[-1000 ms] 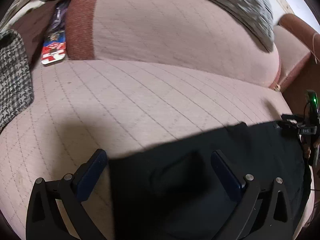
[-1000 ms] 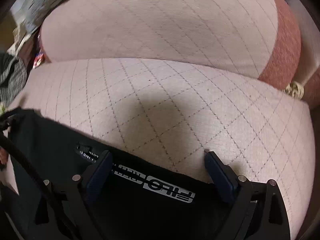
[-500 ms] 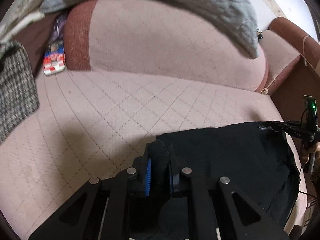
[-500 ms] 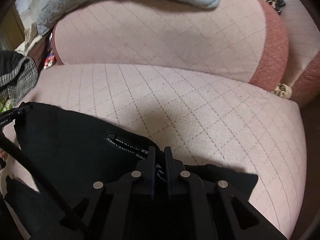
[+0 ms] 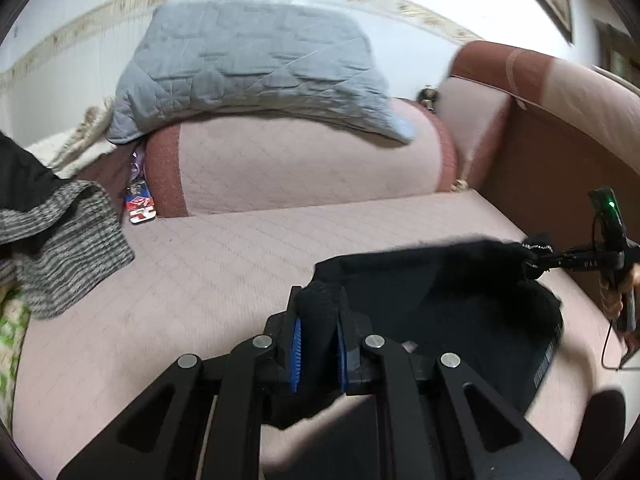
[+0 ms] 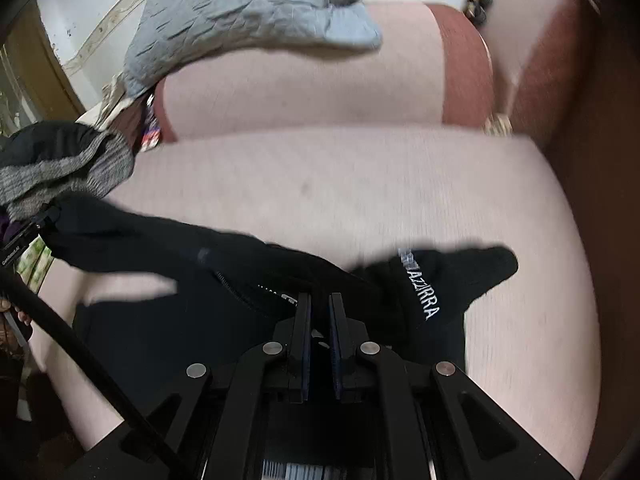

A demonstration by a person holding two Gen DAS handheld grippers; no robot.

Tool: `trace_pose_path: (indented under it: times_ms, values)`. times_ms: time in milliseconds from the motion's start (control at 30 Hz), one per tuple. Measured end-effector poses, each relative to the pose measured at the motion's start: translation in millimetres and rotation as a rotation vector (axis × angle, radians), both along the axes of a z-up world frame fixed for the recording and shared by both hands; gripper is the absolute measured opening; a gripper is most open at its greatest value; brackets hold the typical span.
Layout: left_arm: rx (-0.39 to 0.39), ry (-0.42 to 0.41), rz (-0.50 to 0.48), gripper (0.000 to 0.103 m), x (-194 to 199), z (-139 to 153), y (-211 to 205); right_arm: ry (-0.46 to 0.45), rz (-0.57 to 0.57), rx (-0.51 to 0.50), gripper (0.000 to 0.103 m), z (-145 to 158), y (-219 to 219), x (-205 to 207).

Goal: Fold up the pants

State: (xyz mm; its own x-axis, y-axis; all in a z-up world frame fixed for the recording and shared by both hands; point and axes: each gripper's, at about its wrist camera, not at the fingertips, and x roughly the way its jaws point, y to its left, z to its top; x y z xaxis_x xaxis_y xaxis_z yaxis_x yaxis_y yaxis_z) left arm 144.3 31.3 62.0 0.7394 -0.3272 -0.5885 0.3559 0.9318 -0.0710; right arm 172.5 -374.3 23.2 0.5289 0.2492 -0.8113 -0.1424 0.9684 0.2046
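I've got both ends: left gripper (image 5: pixel 318 334) clenched on a bunched fold of the black pants (image 5: pixel 460 292), right gripper (image 6: pixel 319 320) clamped on the waistband edge beside the white lettering (image 6: pixel 420 292). The pants hang stretched between the two grippers, lifted over the front half of the pink sofa seat (image 5: pixel 224 264); a loose corner sticks out to the right in the right wrist view. Open room: the seat behind the pants is bare up to the back cushion (image 5: pixel 304 164). Left edge is crowded by a grey knit garment (image 5: pixel 60 244) spilling onto the seat, with a small red-and-blue packet (image 5: pixel 139 206) wedged at the cushion seam. A grey quilt (image 5: pixel 256 68) drapes the backrest top; brown armrest (image 5: pixel 560 152) bounds the right side.
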Motion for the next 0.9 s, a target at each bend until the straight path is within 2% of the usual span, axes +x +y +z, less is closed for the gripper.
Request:
trace_pose_path:
  times_ms: [133,200,267,300,367,433,500,567,700,800,833,900]
  values:
    - [0.047,0.023,-0.004,0.024,-71,-28,2,0.100,-0.004,0.036,0.008,-33,-5,-64]
    - [0.085,0.076,-0.002,0.029,-98,-52,3,0.166,0.009,0.002,0.010,-53,-1,-88]
    - [0.101,0.155,0.002,0.030,-117,-74,9,0.231,0.017,-0.077,0.010,-68,5,-108]
    - [0.085,0.198,0.014,0.031,-127,-83,17,0.242,0.013,-0.113,0.010,-70,7,-115]
    - [0.047,0.226,0.048,0.032,-137,-86,30,0.239,-0.001,-0.148,0.011,-67,5,-127]
    - [0.005,0.227,0.110,0.039,-146,-80,46,0.217,-0.035,-0.148,0.016,-55,0,-137]
    - [-0.057,0.222,0.160,0.056,-147,-73,62,0.180,-0.067,-0.145,0.022,-42,-2,-142]
    - [-0.129,0.227,0.198,0.059,-142,-67,73,0.139,-0.094,-0.122,0.024,-28,3,-144]
    - [-0.233,0.281,0.204,0.060,-123,-68,72,0.071,-0.036,-0.019,0.024,-4,49,-135]
    - [-0.280,0.324,0.200,0.059,-111,-83,55,0.049,0.103,0.053,0.025,10,109,-118]
    - [-0.300,0.346,0.204,0.056,-108,-92,51,0.051,0.160,0.076,0.025,14,132,-110]
    - [-0.354,0.382,0.211,0.033,-108,-106,47,0.060,0.264,0.110,0.025,21,182,-102]
